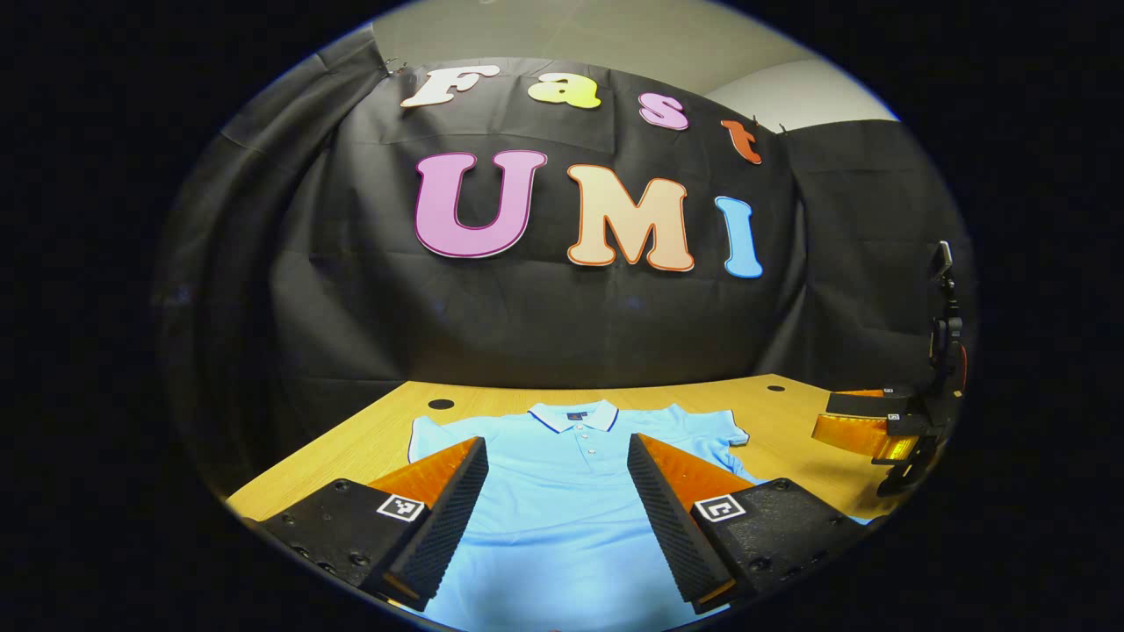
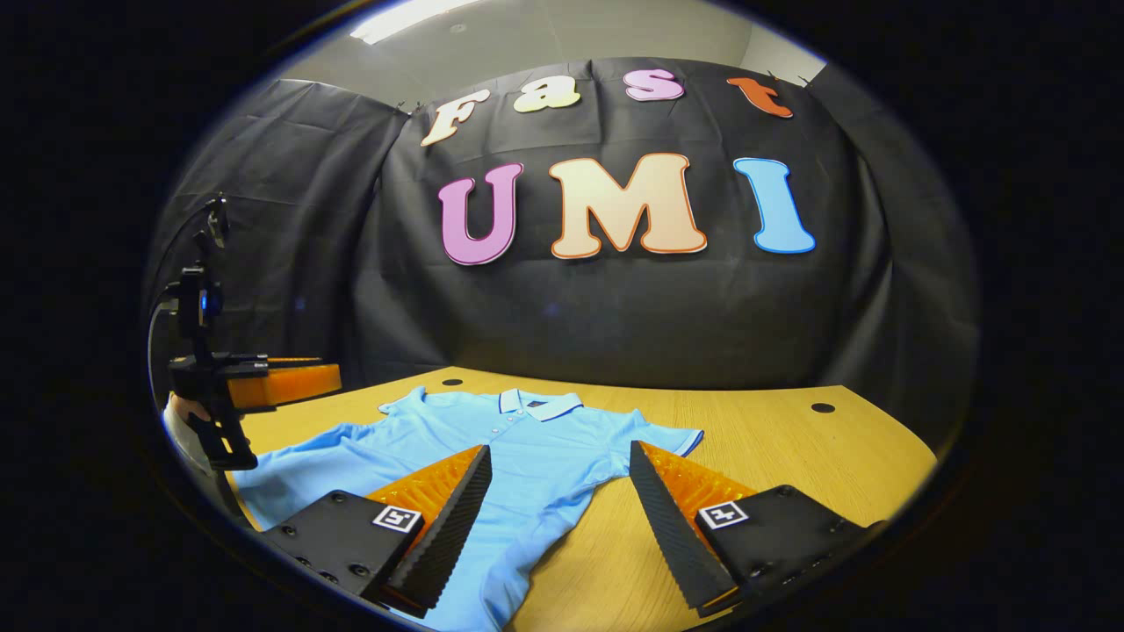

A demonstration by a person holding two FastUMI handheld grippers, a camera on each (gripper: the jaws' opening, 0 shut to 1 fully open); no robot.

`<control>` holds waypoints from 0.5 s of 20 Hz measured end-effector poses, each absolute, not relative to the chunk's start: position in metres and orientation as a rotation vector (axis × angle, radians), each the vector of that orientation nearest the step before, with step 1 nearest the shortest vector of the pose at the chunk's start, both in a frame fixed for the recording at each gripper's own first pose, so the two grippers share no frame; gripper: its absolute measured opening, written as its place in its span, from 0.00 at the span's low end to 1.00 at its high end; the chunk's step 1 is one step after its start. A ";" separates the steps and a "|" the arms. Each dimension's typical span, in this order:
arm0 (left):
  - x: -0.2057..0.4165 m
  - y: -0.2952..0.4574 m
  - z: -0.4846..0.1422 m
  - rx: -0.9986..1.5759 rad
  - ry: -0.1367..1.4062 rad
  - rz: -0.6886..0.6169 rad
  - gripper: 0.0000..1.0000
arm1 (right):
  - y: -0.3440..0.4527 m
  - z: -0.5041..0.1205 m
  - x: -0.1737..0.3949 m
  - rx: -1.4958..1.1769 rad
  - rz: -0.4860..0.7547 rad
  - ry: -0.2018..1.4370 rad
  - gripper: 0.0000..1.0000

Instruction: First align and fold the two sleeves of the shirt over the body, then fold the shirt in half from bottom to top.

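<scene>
Two tongs, left [image 1: 555,518] and right [image 2: 558,522], agape above flat shirt [image 1: 562,491].

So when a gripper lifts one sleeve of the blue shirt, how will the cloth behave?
The shirt lies flat with soft wrinkles, so it is probably thin and floppy: a lifted sleeve would likely droop from the fingers. It looks light, so the body may drag along the smooth wooden table. Nothing here seems fragile or apt to roll.

Left gripper [image 1: 557,491] and right gripper [image 2: 560,496] both held level above the desk's near edge, jaws spread wide, nothing gripped.
</scene>
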State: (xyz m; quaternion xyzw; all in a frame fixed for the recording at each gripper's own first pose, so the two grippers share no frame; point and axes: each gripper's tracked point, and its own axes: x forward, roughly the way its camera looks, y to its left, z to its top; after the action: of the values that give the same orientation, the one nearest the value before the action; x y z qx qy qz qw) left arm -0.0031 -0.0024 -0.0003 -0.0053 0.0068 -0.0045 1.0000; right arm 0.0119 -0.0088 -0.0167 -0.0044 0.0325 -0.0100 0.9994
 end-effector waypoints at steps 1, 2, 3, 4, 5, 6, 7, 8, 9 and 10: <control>-0.002 -0.004 0.001 -0.019 0.016 -0.017 0.95 | -0.012 -0.021 0.019 -0.011 -0.021 0.096 0.98; -0.003 -0.007 -0.001 -0.024 0.020 -0.026 0.95 | -0.016 -0.026 0.025 -0.013 -0.025 0.136 1.00; -0.003 -0.007 -0.001 -0.025 0.021 -0.030 0.95 | -0.021 -0.025 0.031 -0.020 -0.028 0.156 0.98; -0.004 -0.007 -0.002 -0.023 0.023 -0.032 0.95 | -0.025 -0.020 0.038 -0.026 -0.032 0.173 0.99; -0.004 -0.006 -0.001 -0.019 0.025 -0.030 0.95 | -0.030 -0.014 0.047 -0.035 -0.033 0.181 0.98; -0.004 -0.005 -0.002 -0.016 0.026 -0.026 0.95 | -0.035 -0.012 0.054 -0.038 -0.038 0.195 0.99; -0.005 -0.004 -0.001 -0.017 0.028 -0.023 0.95 | -0.041 -0.008 0.064 -0.044 -0.041 0.207 0.98; -0.006 -0.004 -0.001 -0.018 0.026 -0.023 0.95 | -0.051 -0.009 0.075 -0.042 -0.054 0.226 0.99; -0.007 -0.005 0.002 -0.020 0.024 -0.028 0.95 | -0.063 -0.011 0.085 -0.039 -0.071 0.250 0.98; -0.007 -0.006 0.003 -0.022 0.020 -0.031 0.95 | -0.074 -0.015 0.096 -0.032 -0.090 0.280 0.98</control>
State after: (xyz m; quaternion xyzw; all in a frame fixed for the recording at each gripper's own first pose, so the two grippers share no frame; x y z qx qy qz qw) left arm -0.0070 -0.0062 0.0033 -0.0111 0.0101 -0.0157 0.9998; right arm 0.0965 -0.0742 -0.0150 -0.0160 0.1396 -0.0449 0.9891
